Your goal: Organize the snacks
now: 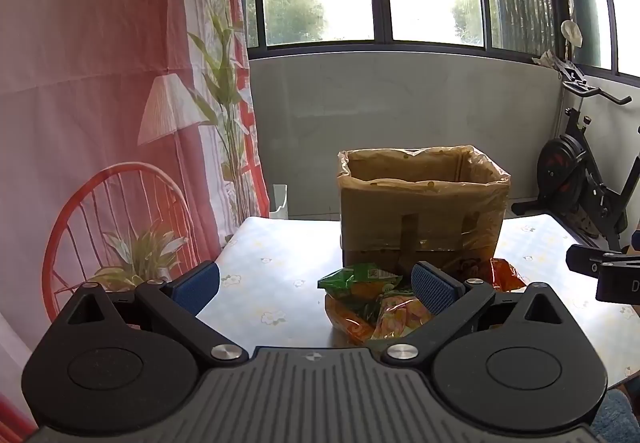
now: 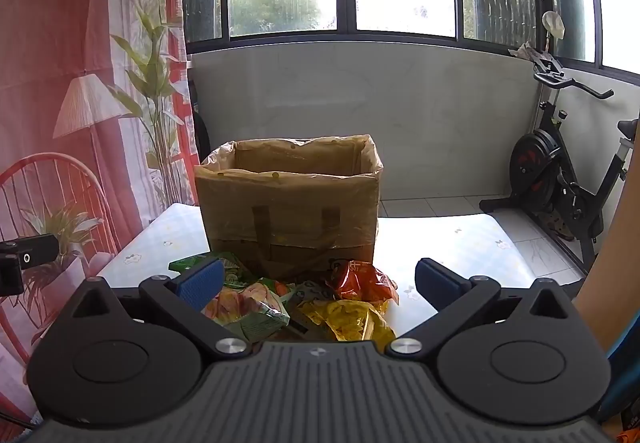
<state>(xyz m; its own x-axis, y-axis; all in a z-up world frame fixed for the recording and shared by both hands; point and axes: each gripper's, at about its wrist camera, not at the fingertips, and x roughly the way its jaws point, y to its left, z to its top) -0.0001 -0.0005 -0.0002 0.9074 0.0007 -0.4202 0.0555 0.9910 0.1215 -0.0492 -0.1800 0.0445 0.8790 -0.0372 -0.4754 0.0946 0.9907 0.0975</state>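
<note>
Status: nothing sorted yet, as far as visible. All snack packets (image 2: 304, 303) lie in one loose heap on the bench (image 2: 460, 239), touching the near wall of the cardboard box (image 2: 290, 203). What shows of the box interior, only the upper part of its plastic-lined walls, holds no packet; the bottom is hidden, so contents cannot be confirmed.

Heap: green packet (image 1: 356, 277) on the left, red packet (image 2: 362, 281) on the right against the box, yellow packet (image 2: 348, 321) nearest the right camera.

Left tongs (image 1: 316, 285) spread wide, holding nothing, hovering over the left part of the heap. Right tongs (image 2: 320, 283) likewise wide and empty, straddling the heap.

Remaining, by judgement: every packet still to be lifted into the box.

Room: bench bare left and right of the box. Left bench edge runs near a printed curtain (image 1: 100, 103); right edge drops to tiled floor with an exercise bike (image 2: 560, 183) well apart. Box mouth open and unobstructed from above
</note>
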